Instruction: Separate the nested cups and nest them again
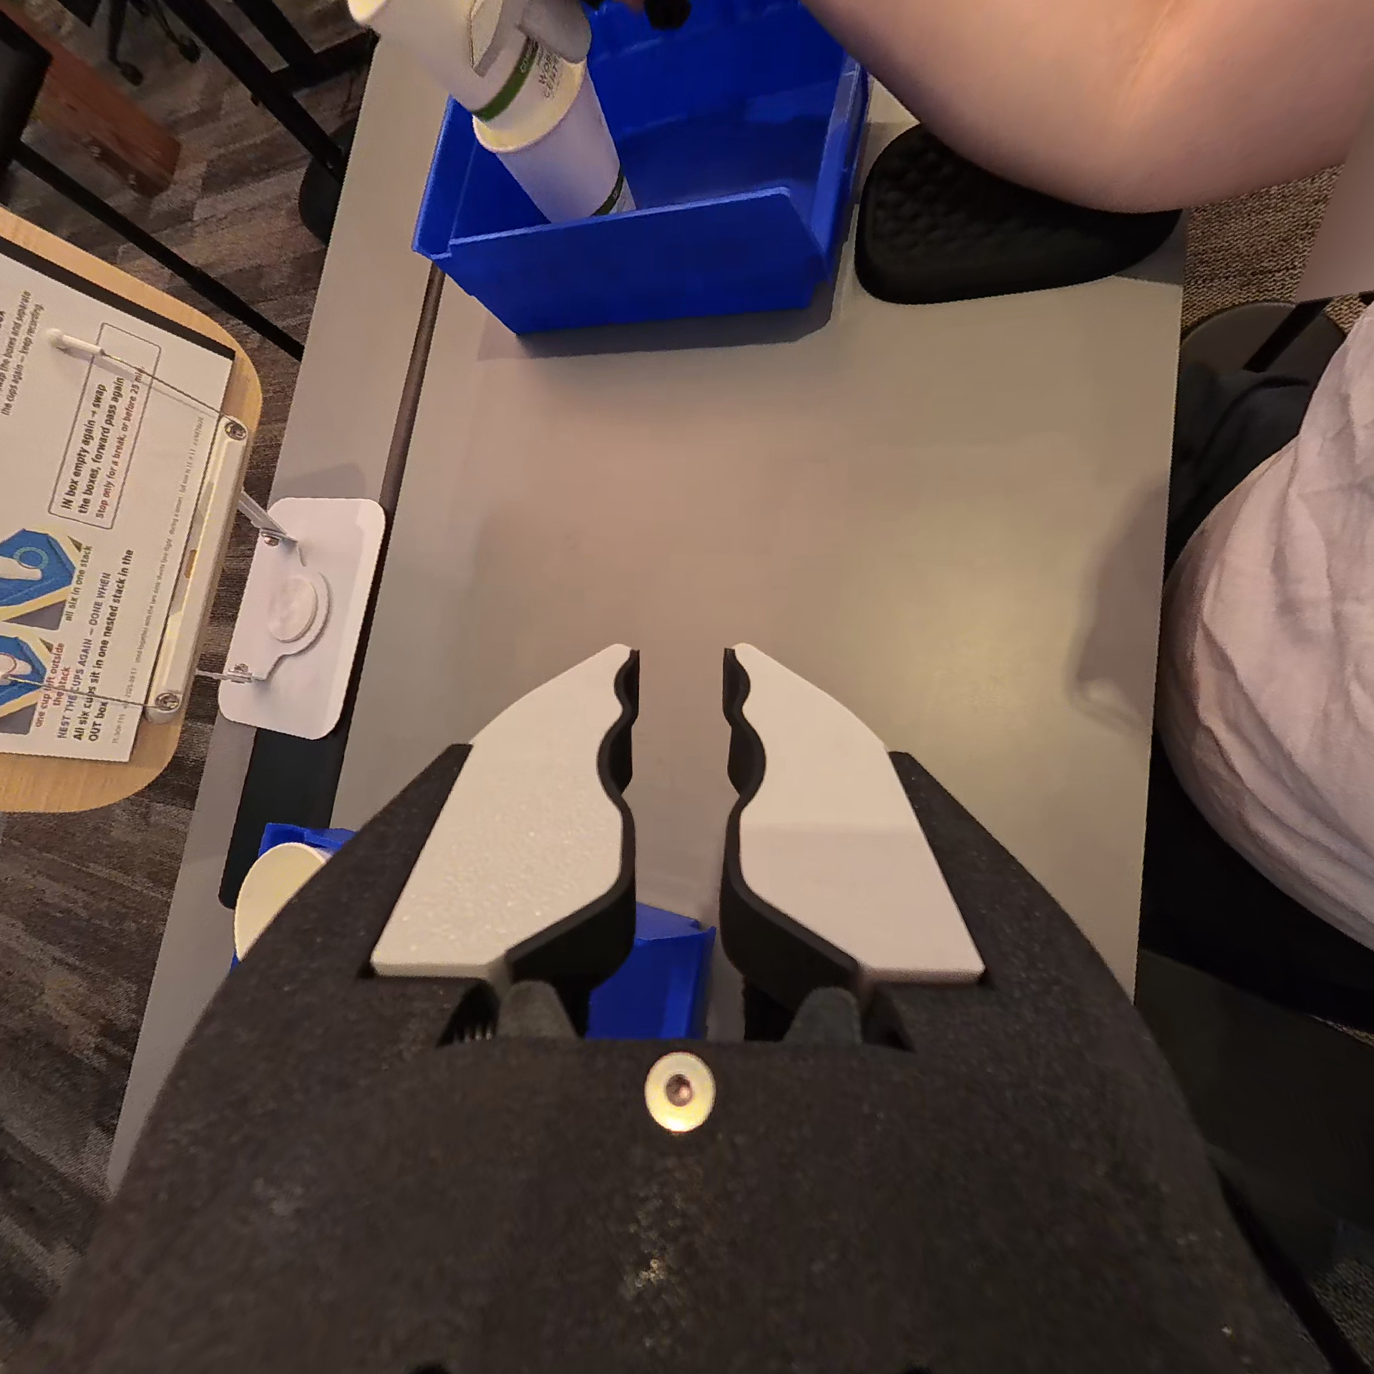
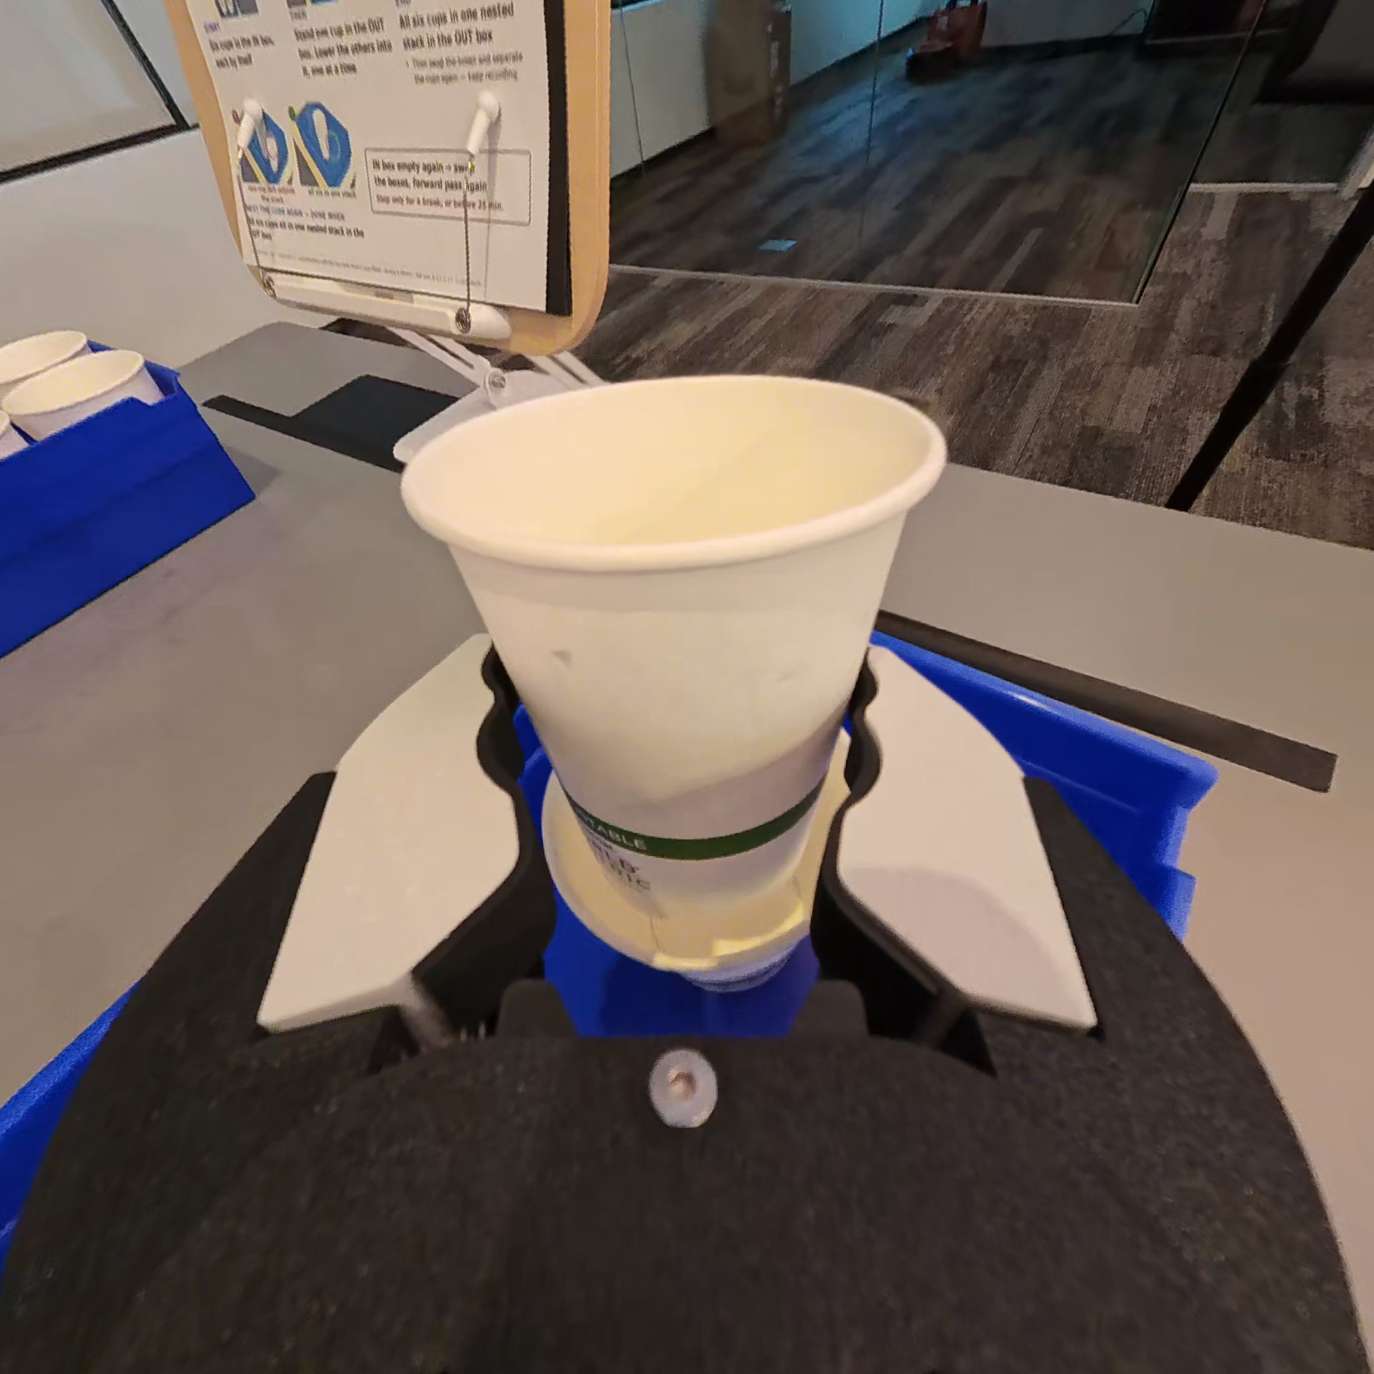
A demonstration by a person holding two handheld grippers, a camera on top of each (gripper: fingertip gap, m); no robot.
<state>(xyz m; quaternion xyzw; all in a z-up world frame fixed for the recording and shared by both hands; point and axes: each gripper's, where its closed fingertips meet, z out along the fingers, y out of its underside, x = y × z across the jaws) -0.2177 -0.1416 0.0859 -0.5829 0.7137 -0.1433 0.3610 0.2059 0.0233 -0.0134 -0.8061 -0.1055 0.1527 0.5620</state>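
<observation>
Setting: grey rectangular tabletop [image 1: 818,461] in an office with dark wood-pattern carpet flooring [image 2: 1004,386] and a glass partition; a wooden-edged clipboard with a printed instruction sheet [image 2: 386,149] stands on a white bracket at the table's edge.

Right claw: right gripper [image 2: 673,714] clenched on the white paper cup with a green band [image 2: 669,595], held upright over the near blue plastic bin [image 2: 1100,773], its base entering a second white cup's mouth [image 2: 669,914] below.

Left claw: left gripper [image 1: 678,654] released, empty, fingers slightly apart above bare table.

Other bin: far blue plastic bin [image 2: 104,483] holds loose white cups [image 2: 74,386], at least three.

Progress: judged mid-renesting; separation looks done, several cups left to stack.
</observation>
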